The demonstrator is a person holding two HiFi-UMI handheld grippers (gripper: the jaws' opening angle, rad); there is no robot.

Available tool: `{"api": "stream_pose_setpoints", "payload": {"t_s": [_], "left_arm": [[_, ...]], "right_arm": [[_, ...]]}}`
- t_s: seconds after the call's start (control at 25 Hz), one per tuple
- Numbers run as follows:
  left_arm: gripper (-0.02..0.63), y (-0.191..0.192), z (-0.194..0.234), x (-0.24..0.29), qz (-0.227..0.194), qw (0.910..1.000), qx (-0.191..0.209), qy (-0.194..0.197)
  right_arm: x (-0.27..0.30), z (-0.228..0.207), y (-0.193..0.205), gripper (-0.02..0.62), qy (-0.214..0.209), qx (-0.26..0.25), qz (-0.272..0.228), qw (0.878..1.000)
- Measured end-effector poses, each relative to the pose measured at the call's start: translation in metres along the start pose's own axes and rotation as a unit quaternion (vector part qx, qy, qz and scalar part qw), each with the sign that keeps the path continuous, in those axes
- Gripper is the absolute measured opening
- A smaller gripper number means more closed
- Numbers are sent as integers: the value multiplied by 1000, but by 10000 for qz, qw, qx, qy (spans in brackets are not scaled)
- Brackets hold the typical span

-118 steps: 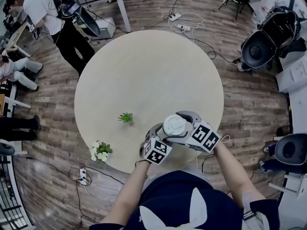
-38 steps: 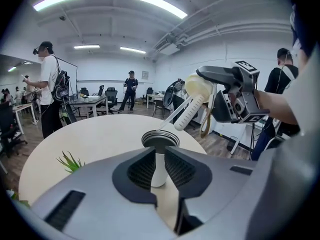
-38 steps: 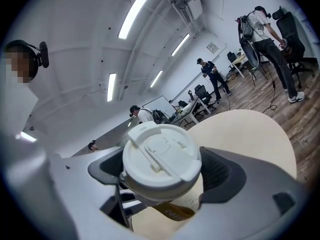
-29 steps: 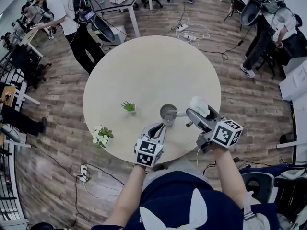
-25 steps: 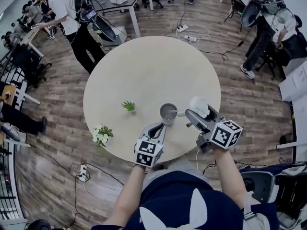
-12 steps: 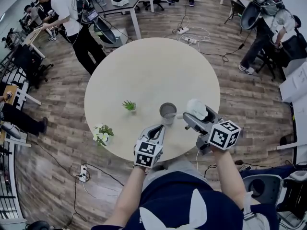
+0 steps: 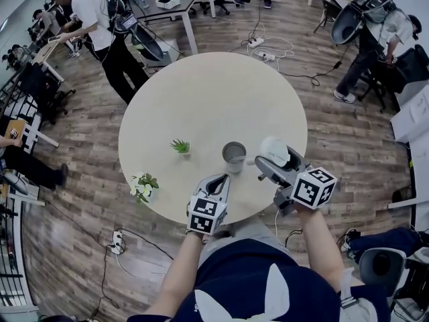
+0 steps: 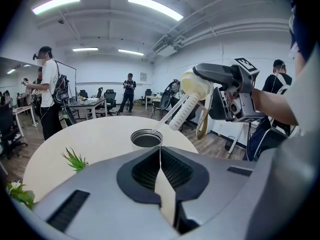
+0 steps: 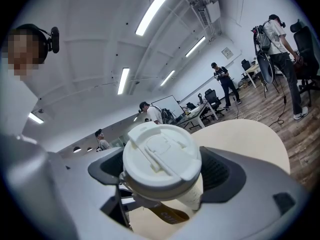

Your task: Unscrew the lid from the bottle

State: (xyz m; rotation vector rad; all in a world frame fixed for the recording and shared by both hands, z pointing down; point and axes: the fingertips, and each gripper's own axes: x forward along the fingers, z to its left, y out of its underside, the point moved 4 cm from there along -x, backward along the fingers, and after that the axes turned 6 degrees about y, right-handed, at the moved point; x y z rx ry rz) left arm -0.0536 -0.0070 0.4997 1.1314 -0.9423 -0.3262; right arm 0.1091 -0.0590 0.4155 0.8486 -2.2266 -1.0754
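Bottle point(image 7: 234, 155): was stood upright and uncapped on the round table point(image 7: 201, 92)
Lid point(image 9: 161, 155): was clamped between the right gripper point(image 9: 167, 176) jaws, apart from the bottle
Left gripper point(image 8: 160, 156): jaws were pressed together on nothing, near the bottle

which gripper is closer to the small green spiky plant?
Left. Left gripper, shut and empty, sits just right of the small green spiky plant, toward the person. Right gripper, clamping the white plastic lid, is past the open metal bottle, farther right.
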Motion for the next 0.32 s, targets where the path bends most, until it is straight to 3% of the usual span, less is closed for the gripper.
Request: {"api": "stream_pose_setpoints", "payload": {"t_s": [0.32], "left_arm": [[25,0,2,2,-8,10000,3,2]], "right_arm": [[1,1,-4,454,-19,-31,-26,10000]]}}
